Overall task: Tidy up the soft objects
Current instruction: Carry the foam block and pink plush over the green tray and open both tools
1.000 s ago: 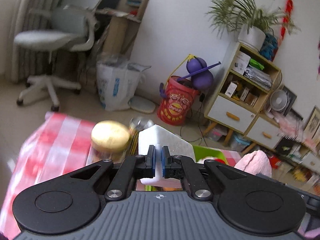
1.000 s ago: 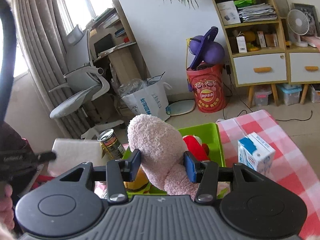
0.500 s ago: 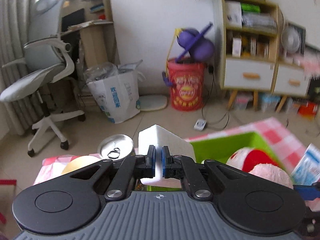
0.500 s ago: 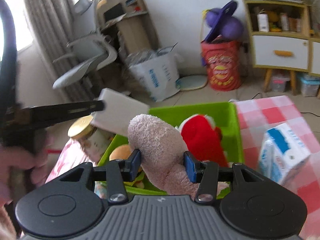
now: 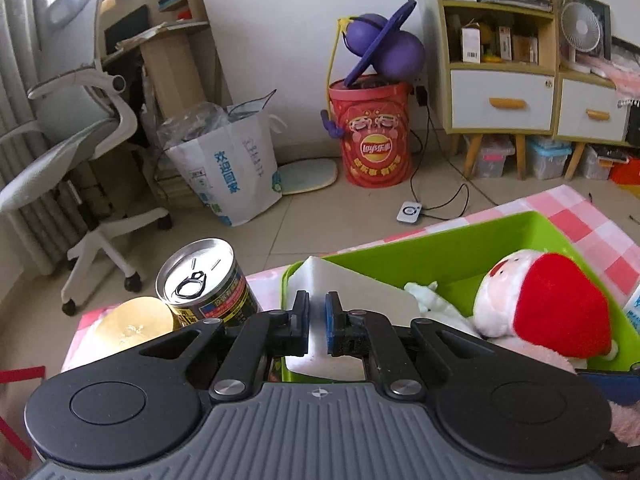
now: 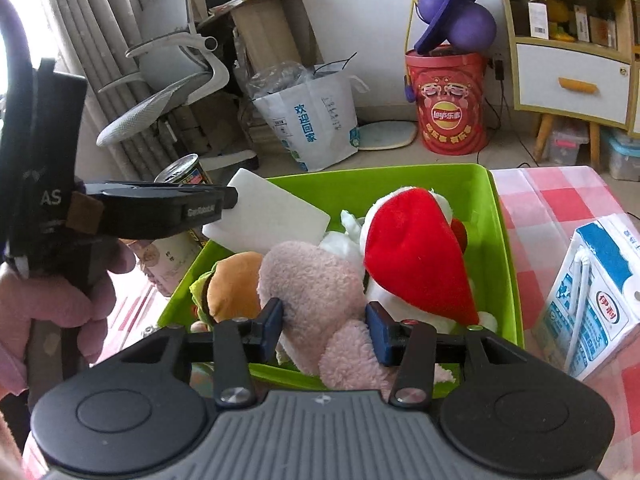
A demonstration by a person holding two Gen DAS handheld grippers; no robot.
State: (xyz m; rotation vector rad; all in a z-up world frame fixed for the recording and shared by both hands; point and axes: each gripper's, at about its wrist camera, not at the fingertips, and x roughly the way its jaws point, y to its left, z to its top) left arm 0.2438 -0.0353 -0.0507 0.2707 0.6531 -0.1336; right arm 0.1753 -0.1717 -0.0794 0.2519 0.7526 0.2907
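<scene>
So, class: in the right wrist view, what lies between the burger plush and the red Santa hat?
The pink plush, clamped in the right gripper, fills the gap between the burger plush and the Santa hat, inside the green bin.

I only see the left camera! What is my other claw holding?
Observer: The right gripper is shut on a pink plush toy, low over the green bin.
Operator: What's hiding under the white thing I hold?
Observer: A plush burger lies in the bin's left corner, below your white sponge block.
Operator: Anything beside the bin?
Observer: A blue-and-white milk carton stands on the checked cloth, right of it.
</scene>
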